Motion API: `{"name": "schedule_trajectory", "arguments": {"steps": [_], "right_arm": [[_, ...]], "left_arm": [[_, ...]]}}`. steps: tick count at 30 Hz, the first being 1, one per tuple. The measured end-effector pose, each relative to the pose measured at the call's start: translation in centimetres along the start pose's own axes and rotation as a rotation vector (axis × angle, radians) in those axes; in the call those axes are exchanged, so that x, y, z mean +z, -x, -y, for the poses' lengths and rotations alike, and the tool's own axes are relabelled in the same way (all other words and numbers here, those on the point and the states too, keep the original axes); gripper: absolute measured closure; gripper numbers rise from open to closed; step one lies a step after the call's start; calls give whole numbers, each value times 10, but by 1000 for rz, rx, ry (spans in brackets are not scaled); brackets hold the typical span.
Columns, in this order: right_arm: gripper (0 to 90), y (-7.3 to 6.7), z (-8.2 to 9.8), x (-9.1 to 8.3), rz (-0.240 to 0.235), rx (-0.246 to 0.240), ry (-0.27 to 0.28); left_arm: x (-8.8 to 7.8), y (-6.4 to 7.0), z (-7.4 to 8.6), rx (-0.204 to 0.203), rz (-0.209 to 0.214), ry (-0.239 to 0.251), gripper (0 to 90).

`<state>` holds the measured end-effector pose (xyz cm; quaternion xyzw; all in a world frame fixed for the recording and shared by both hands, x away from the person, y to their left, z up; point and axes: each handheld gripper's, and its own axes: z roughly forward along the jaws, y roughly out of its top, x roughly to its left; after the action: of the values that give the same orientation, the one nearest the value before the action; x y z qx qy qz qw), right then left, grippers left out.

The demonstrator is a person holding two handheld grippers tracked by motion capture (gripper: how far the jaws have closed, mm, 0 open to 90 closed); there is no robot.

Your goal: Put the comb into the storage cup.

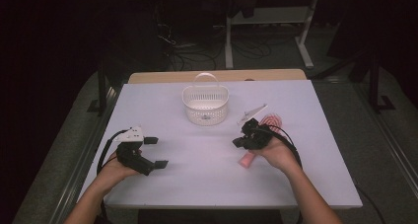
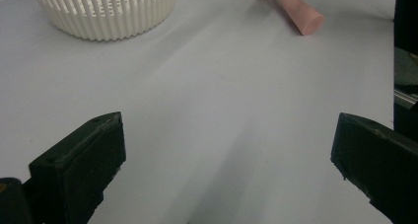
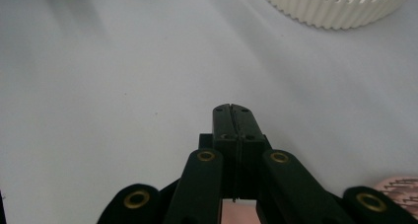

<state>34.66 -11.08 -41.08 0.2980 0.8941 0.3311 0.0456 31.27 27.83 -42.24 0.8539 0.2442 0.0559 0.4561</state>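
Note:
My left gripper (image 1: 156, 152) rests at the table's left, jaws wide open and nothing between them; the left gripper view shows its tips (image 2: 229, 140) spread over bare tabletop. At the right, my right gripper (image 1: 238, 142) points left with both jaws pressed together and nothing in them (image 3: 231, 116). A pink hairbrush (image 1: 248, 158) lies flat under that hand, its bristled head (image 1: 272, 119) farther back and its handle end (image 2: 301, 18) toward me. A corner of the bristles (image 3: 400, 190) peeks out beside the gripper body. A white slatted basket (image 1: 205, 107) with a handle stands at the middle back.
The white tabletop (image 1: 197, 174) ends in a front edge close to both forearms. Table legs and cables lie on the dark floor (image 1: 207, 56) beyond the table. The basket wall (image 2: 103, 14) is ahead-left of the left gripper, and ahead-right of the right one (image 3: 340, 9).

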Motion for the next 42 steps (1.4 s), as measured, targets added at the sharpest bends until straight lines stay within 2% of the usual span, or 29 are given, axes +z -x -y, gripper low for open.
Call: {"name": "schedule_trajectory", "arguments": {"steps": [11, 27, 42], "right_arm": [[888, -5, 3, 12, -25, -13, -77], [888, -9, 12, 19, -33, -17, -135], [889, -14, 17, 21, -38, -21, -161]], "left_arm": [[0, 0, 0, 2, 0, -1, 0], [1, 1, -1, 2, 2, -2, 0], [1, 2, -1, 1, 3, -1, 0]]}}
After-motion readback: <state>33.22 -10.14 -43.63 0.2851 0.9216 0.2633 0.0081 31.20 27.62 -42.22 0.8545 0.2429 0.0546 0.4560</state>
